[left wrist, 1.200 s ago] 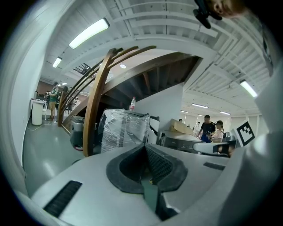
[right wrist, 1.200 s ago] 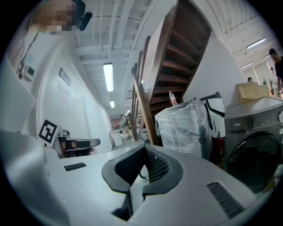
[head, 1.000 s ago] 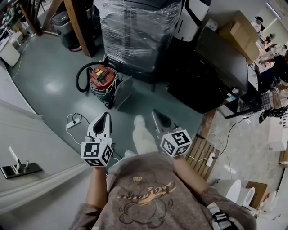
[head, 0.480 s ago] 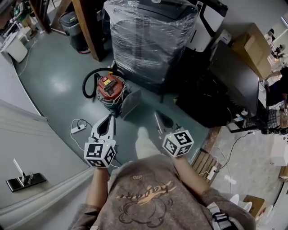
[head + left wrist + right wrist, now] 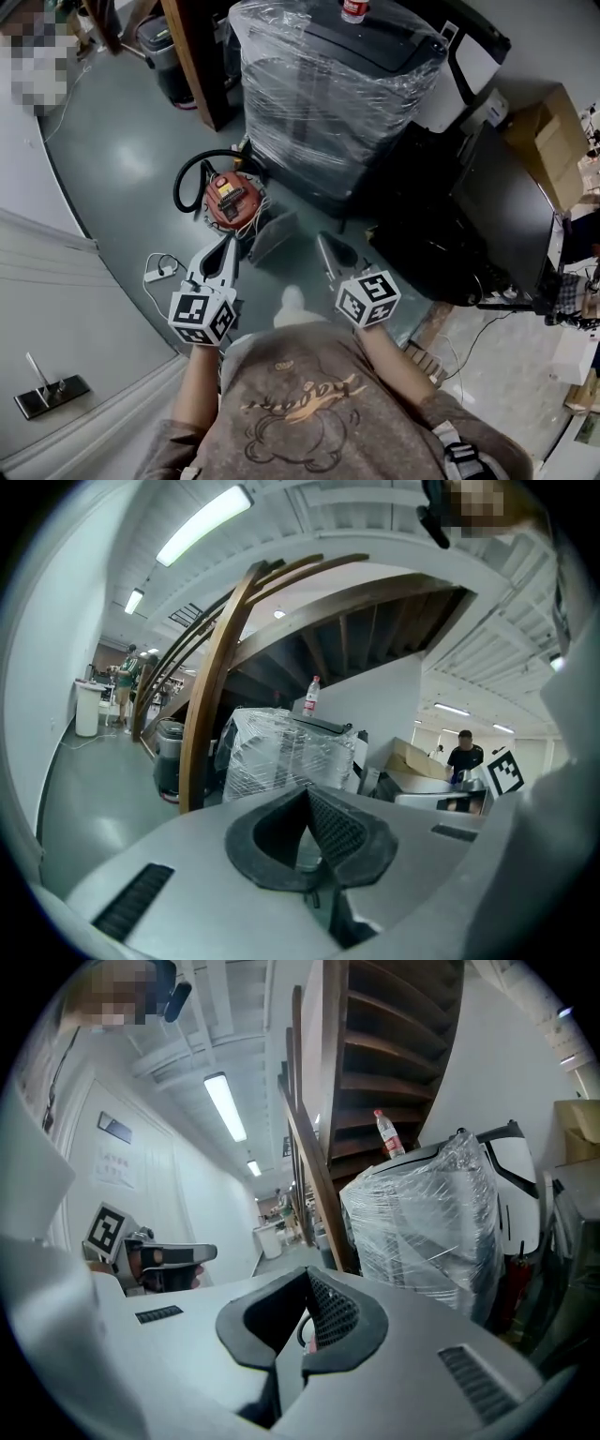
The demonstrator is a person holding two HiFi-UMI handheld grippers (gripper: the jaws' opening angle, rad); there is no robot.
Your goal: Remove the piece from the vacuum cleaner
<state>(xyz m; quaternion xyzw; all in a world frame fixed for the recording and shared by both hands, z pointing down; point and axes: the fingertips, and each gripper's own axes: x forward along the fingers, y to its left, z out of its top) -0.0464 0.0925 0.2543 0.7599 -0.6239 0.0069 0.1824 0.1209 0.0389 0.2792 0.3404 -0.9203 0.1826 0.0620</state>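
The vacuum cleaner (image 5: 230, 199) is a small red and orange canister with a black hose (image 5: 187, 178), standing on the grey-green floor in the head view. A flat grey panel (image 5: 272, 234) leans beside it on the right. My left gripper (image 5: 227, 247) is shut and empty, its tips just below the canister. My right gripper (image 5: 324, 242) is also shut and empty, right of the panel. The left gripper view shows the left gripper (image 5: 307, 797) with its pads together, and the right gripper view shows the right gripper (image 5: 307, 1281) the same way. Both point roughly level at a wrapped stack.
A stretch-wrapped stack (image 5: 328, 94) with a bottle (image 5: 353, 9) on top stands behind the vacuum, beside a wooden stair post (image 5: 197, 56) and a dark bin (image 5: 164, 52). A white power strip (image 5: 155, 274) lies on the floor left. Black equipment (image 5: 487, 216) and a cardboard box (image 5: 553, 141) stand right.
The person has walked forward: the vacuum and the wrapped stack now lie closer, with the left gripper's tips almost at the canister. Both grippers stayed shut.
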